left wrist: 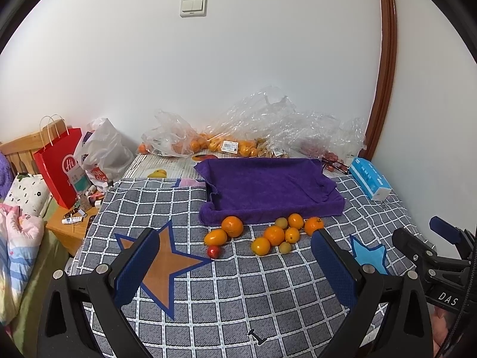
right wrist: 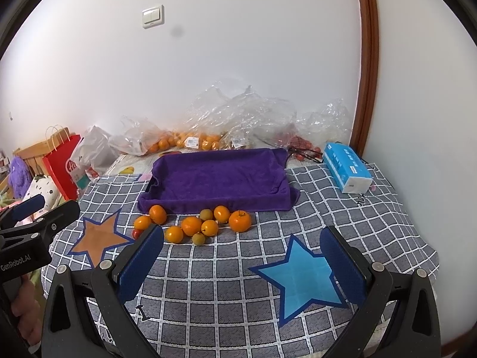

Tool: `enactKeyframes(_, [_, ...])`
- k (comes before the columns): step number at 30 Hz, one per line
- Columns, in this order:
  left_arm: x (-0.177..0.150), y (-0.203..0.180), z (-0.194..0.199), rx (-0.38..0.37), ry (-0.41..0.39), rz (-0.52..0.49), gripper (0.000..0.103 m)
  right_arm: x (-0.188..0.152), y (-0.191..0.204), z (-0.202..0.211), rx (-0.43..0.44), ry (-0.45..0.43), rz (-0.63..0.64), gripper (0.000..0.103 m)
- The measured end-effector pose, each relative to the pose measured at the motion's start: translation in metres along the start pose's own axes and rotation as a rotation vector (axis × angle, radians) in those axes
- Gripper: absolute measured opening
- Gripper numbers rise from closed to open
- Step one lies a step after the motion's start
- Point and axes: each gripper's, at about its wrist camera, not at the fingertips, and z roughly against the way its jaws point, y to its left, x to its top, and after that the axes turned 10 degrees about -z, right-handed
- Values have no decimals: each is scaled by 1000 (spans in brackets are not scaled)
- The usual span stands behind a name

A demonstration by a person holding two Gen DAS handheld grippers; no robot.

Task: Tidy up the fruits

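Plastic bags (left wrist: 208, 137) and a tissue box (right wrist: 347, 167) sit behind and beside the purple-towel tray (right wrist: 214, 179); nothing blocks the fruit. Oranges (right wrist: 190, 225), small and mixed in size, cluster on the checked table cover (right wrist: 208, 283) touching the tray's front edge. Left tool (left wrist: 232, 265) and right tool (right wrist: 243, 256) both wide open, empty.

"GenRobot.AI" marks the left gripper (right wrist: 26, 261); "DAS" marks the right gripper (left wrist: 447, 294).

Purple towel-lined tray (right wrist: 217, 176) at the centre of the grey checked blanket (right wrist: 208, 283); cluster of orange citrus fruits (right wrist: 193, 223) along its near edge; clear plastic bags (right wrist: 238, 119) behind; blue tissue box (right wrist: 347, 167) at the blanket's far right corner.
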Motion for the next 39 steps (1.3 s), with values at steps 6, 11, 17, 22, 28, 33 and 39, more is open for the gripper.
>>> enactKeyframes(6, [-2,7,-12,-2,24,13,102,1,1,-12,19,15,1,103])
enactKeyframes(11, [-5,15,-30,0,46,19,102,2,4,-30,17,26,11,103])
enactKeyframes(17, [-11,23,-52,-14,67,18,102,0,8,-55,9,37,29,103])
enactKeyframes(22, [-17,32,-70,-23,74,26,102,-3,5,-82,1,70,20,103])
enactKeyframes(28, [-25,42,-99,-12,94,29,102,-8,2,-117,-51,128,28,102])
enactKeyframes(33, [-27,46,-126,2,141,25,102,-13,-4,-140,-36,170,47,98])
enactKeyframes(39, [-39,56,-155,-3,200,46,101,-17,-10,-170,10,229,24,90])
